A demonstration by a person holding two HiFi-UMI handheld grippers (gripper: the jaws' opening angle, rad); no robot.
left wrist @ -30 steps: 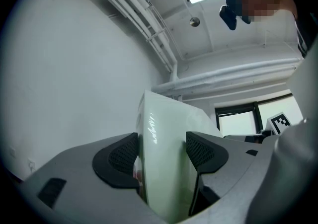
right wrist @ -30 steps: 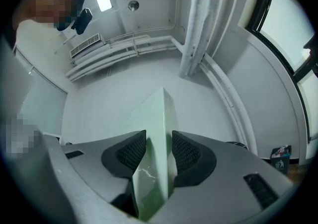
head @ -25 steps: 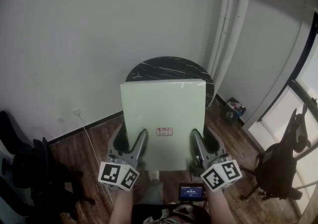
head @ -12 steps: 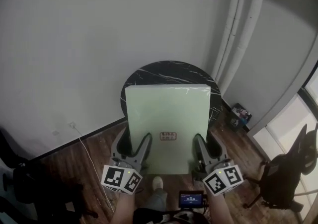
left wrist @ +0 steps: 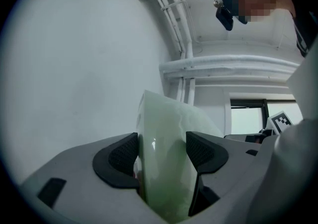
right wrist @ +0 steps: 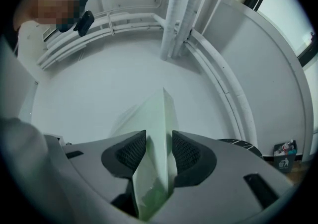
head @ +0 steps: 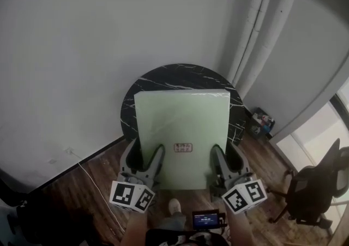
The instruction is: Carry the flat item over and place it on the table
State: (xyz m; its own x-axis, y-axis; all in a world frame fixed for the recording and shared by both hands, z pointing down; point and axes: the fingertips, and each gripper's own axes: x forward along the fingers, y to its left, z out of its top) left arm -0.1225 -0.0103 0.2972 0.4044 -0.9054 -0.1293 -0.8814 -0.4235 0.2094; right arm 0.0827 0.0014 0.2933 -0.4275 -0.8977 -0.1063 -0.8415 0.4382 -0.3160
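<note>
Flat item (head: 182, 125): pale green rectangular panel with a glossy surface; small reddish label (head: 182, 147) near its near edge. Held roughly level by that edge, the left tongs (head: 144, 153) clamped at one corner, the right tongs (head: 226, 155) at the other. Its far part covers much of the bench (head: 180, 75), a round black top with white veining; contact between them cannot be told.

The panel (head: 181, 130) covers most of the round table (head: 180, 73), leaving only the far and side rim bare. A wall (head: 82, 48) stands close behind, and pipes (head: 262, 27) rise at the right rear. A bin (head: 262, 122) sits near the table's right; a chair (head: 313, 190) stands farther off. The floor to the left is open except for a cable (head: 87, 171).
</note>
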